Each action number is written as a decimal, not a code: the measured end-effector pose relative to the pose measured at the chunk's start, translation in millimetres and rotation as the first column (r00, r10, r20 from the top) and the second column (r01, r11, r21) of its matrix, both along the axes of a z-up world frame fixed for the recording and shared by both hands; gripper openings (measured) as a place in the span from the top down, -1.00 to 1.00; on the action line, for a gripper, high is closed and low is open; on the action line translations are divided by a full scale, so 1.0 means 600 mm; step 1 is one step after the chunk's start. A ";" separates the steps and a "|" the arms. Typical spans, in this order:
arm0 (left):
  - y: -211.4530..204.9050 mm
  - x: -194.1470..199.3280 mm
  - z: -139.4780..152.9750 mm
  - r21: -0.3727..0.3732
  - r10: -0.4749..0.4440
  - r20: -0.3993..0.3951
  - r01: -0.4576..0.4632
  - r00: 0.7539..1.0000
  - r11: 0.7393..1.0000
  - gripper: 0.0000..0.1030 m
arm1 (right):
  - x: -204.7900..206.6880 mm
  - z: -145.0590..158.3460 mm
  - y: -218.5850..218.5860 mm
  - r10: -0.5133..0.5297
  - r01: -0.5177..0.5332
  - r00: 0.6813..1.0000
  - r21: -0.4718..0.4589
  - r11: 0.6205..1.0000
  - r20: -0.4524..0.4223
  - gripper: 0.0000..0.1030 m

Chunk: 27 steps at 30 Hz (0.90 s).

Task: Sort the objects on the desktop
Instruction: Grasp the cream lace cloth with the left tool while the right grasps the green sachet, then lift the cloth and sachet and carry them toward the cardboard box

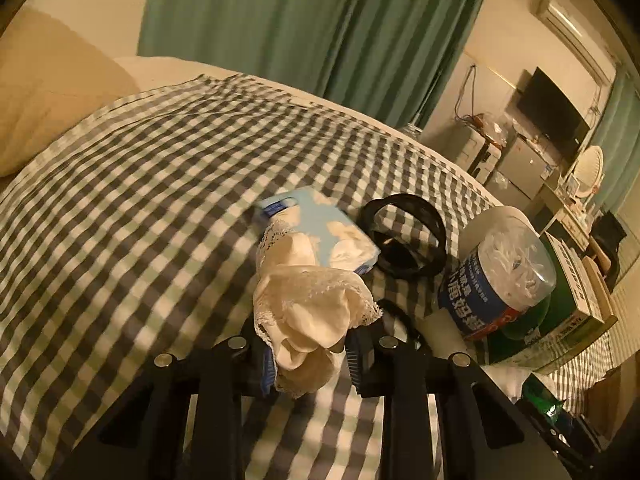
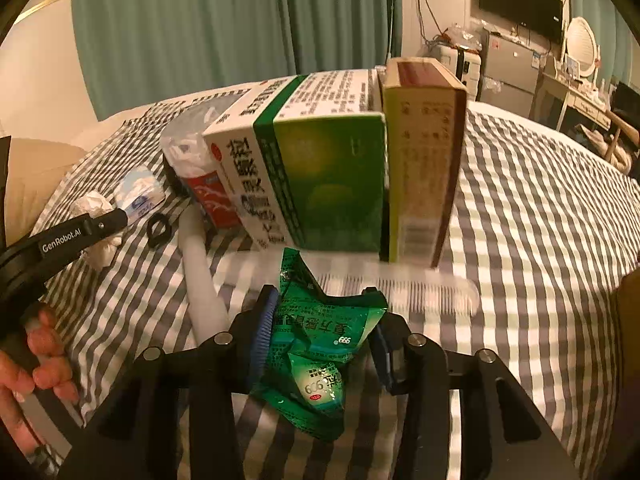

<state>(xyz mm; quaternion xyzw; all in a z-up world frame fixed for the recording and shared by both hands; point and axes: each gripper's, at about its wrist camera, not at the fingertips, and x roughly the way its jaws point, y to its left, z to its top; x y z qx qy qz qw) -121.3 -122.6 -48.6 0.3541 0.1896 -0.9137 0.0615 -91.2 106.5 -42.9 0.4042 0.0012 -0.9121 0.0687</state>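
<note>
Bed, grey-and-white checked cloth | on it: blue tissue pack, black ring, cotton-swab jar, green-white box, yellow box, white comb.

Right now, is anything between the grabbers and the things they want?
No. The left gripper already has the cream lace cloth between its fingers, and the right gripper has the green packet.

The white comb is smearing with motion blur at three o'clock of the green sachet. The cotton-swab jar is hiding partly behind the green box. The person's hand is running off the frame at nine o'clock.
</note>
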 end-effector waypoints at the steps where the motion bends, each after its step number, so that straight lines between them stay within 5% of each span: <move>1: -0.003 0.009 0.002 -0.003 0.008 0.002 -0.008 1.000 1.000 0.46 | 0.007 0.005 0.001 0.002 -0.002 1.000 0.008 1.000 0.000 0.21; 9: 0.004 0.075 0.023 -0.076 0.004 0.044 -0.001 0.999 0.997 0.45 | 0.068 0.049 0.013 0.015 -0.016 0.999 -0.016 1.000 -0.032 0.22; 15: 0.040 0.135 0.031 -0.220 -0.036 0.103 0.058 0.994 0.974 0.45 | 0.123 0.054 0.021 0.013 -0.013 1.000 -0.011 1.000 0.008 0.22; 24: 0.065 0.217 0.087 -0.268 -0.041 0.058 0.055 0.997 0.962 0.45 | 0.191 0.101 0.022 0.016 -0.016 1.000 -0.018 1.000 -0.024 0.22; 27: 0.068 0.233 0.101 -0.201 -0.052 0.068 0.064 0.996 0.977 0.45 | 0.217 0.121 0.027 0.023 -0.024 0.999 -0.028 0.999 -0.043 0.22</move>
